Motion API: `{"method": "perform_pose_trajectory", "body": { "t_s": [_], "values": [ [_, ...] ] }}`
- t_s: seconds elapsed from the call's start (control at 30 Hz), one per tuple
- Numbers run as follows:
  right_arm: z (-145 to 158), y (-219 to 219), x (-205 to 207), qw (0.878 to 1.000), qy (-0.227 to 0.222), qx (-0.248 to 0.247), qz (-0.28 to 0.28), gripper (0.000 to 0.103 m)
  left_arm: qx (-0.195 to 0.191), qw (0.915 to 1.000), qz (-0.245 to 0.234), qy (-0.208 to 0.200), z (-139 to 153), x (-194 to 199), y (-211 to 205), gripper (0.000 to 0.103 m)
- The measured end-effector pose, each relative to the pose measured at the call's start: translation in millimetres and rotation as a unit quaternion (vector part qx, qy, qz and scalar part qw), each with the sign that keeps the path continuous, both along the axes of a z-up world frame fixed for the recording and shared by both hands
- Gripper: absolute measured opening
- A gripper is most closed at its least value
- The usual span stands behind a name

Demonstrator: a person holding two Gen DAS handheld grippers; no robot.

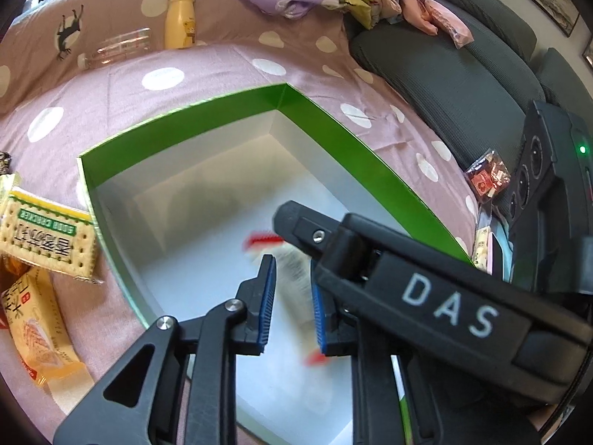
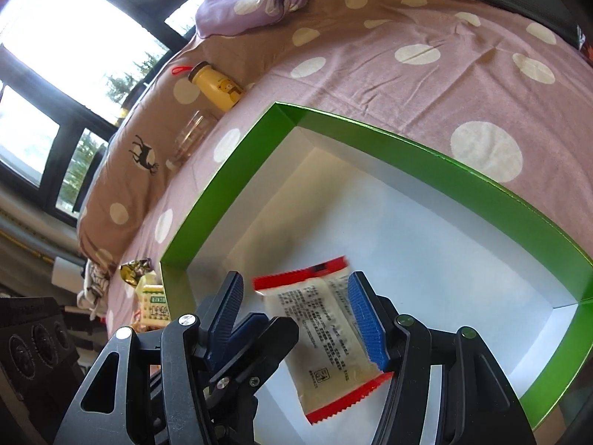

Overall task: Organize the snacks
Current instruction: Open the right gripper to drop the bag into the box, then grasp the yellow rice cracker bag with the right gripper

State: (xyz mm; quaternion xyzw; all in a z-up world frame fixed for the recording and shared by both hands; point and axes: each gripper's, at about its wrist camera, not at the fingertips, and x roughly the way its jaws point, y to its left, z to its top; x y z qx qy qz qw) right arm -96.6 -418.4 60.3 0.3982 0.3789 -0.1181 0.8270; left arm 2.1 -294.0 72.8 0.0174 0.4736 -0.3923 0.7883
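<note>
A white snack packet with red ends (image 2: 326, 333) is over the white floor of the green-rimmed box (image 2: 222, 185). It looks blurred and loose, and no pad presses on it. My right gripper (image 2: 296, 278) stands open astride it, the blue right pad at the packet's edge and the left finger well clear. My left gripper (image 1: 291, 274) is shut, and the blurred packet (image 1: 292, 267) shows behind its narrow gap. The left gripper's fingers (image 2: 255, 328) sit beside the packet's left edge. A finger of the right gripper (image 1: 296, 218) crosses in over the box (image 1: 326, 126).
Left of the box lie a cracker packet (image 1: 44, 237) and a yellow wafer packet (image 1: 33, 330). A yellow bottle (image 1: 180, 18) and a glass (image 1: 122, 46) stand beyond it on the dotted pink sheet. A small red packet (image 1: 487, 178) rests by the grey cushion (image 1: 463, 85).
</note>
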Motion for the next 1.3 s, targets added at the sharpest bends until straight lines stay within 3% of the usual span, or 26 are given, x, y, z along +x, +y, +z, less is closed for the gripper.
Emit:
{"method": "perform_pose_trajectory", "body": {
  "t_s": [0.13, 0.27, 0.4, 0.63, 0.73, 0.87, 0.97, 1.07, 1.3],
  "values": [
    [4.6, 1.4, -1.7, 1.000, 0.006, -0.020, -0.014, 0.062, -0.017, 0.9995, 0.026, -0.006, 8.9, 0.7, 19.6, 0.017],
    [15.8, 9.8, -1.5, 0.999, 0.000, -0.048, -0.010, 0.062, -0.022, 0.9973, 0.064, -0.028, 23.6, -1.7, 53.7, 0.024],
    [31.5, 26.2, -1.0, 0.998, -0.032, -0.058, 0.011, 0.062, -0.027, 0.9918, 0.113, -0.053, 37.4, -6.0, 95.6, 0.062],
    [56.0, 74.7, 9.4, 0.990, -0.087, -0.063, 0.092, 0.081, -0.004, 0.9716, 0.216, -0.097, 46.8, -14.9, 176.0, 0.094],
    [60.6, 100.5, 18.8, 0.984, -0.095, -0.070, 0.137, 0.089, -0.001, 0.9625, 0.256, -0.091, 38.9, -16.6, 210.4, 0.097],
    [58.4, 136.3, 34.3, 0.976, -0.087, -0.069, 0.188, 0.090, 0.028, 0.9444, 0.319, -0.075, 19.7, -15.5, 250.8, 0.097],
    [48.9, 162.9, 47.0, 0.970, -0.063, -0.078, 0.221, 0.090, 0.031, 0.9352, 0.347, -0.061, 3.2, -9.9, 274.7, 0.098],
    [31.4, 186.8, 61.5, 0.963, -0.029, -0.095, 0.249, 0.090, 0.040, 0.9192, 0.391, -0.026, -16.9, -3.2, 297.5, 0.097],
    [-6.2, 216.2, 85.0, 0.950, 0.046, -0.130, 0.279, 0.090, 0.018, 0.9070, 0.421, 0.011, -26.5, -0.9, 319.8, 0.097]
  ]
}}
